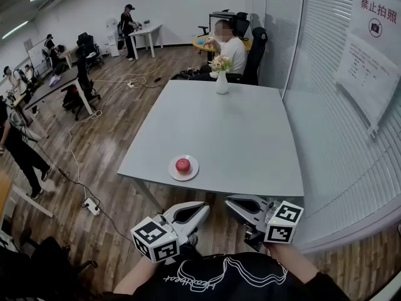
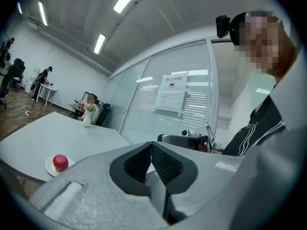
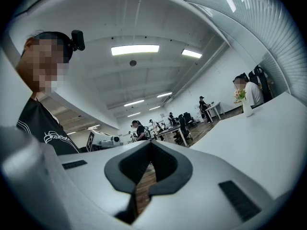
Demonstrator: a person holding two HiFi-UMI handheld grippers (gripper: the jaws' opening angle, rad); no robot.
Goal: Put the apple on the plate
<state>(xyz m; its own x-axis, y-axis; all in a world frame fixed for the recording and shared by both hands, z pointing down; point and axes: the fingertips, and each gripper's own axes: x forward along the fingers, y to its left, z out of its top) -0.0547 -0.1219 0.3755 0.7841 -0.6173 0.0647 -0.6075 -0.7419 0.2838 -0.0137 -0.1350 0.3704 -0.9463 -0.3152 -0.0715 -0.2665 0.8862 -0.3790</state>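
Apple point(image 1: 182, 164) lay on the white plate point(image 1: 173, 172) near the front edge of the grey counter point(image 1: 238, 124), so the task's one placement looked to be done. Neither tool touched it: the left gripper point(image 1: 202, 209) and the right gripper point(image 1: 233, 203) hung side by side close to the person's body, short of the counter's near edge and apart from the plate. In the left gripper view the jaws were pressed together with nothing between them, and apple and plate showed small off to the left. In the right gripper view the jaws likewise met at their tips, empty, with only floor visible through the gap behind the tips. A vase of flowers point(image 1: 222, 74) stood at the far end, well apart from the plate. By my reading no step of the task was left
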